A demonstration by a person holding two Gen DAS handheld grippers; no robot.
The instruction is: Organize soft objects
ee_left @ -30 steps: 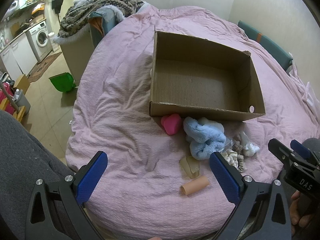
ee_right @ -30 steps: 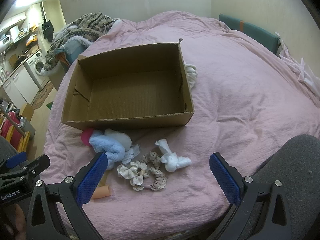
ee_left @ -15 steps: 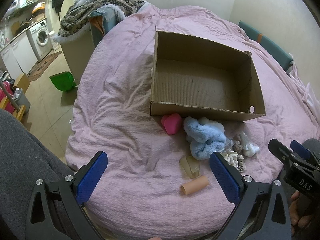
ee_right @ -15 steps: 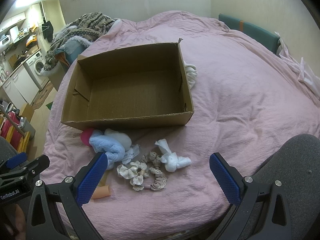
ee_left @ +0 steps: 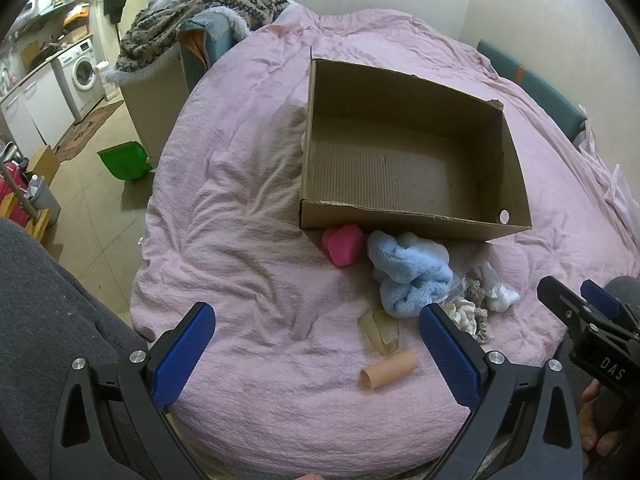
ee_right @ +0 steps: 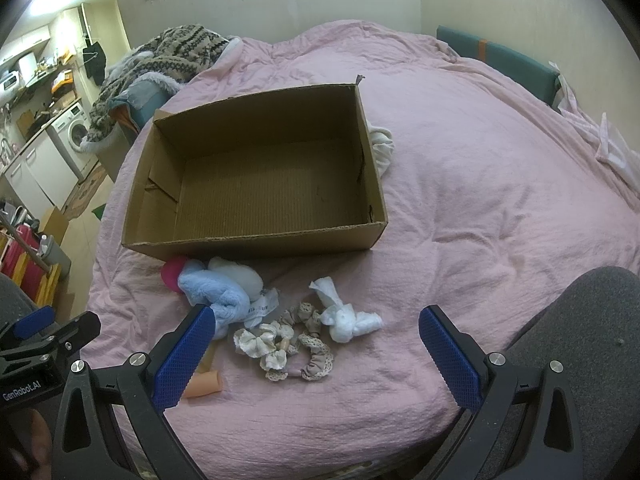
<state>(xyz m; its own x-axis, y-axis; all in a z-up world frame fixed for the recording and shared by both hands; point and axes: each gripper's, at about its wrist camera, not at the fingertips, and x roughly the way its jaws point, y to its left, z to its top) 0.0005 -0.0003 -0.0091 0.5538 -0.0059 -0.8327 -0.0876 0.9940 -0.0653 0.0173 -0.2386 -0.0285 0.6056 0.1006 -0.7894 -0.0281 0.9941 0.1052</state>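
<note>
Both tools hang over the near edge of the bed (ee_left: 248,240), jaws spread wide and holding nothing: the left tool (ee_left: 316,344) and the right tool (ee_right: 316,344). The cardboard box (ee_right: 256,240) sits on the pink cover. Just before its near wall lie a pink heart (ee_left: 343,244), a blue plush cloth (ee_left: 408,276), lace scrunchies (ee_right: 280,344), a white cloth (ee_right: 348,320) and a peach roll (ee_left: 388,370).

We see our left gripper (ee_left: 316,350) spread wide above the pink bedspread (ee_left: 240,240), holding nothing. Ahead, an open cardboard box (ee_left: 404,222) sits with a pink heart-shaped cushion (ee_left: 343,243) touching its near wall, a blue fluffy cloth (ee_left: 408,276) just beside it. Nearer us lies a beige roll (ee_left: 389,369).
</note>
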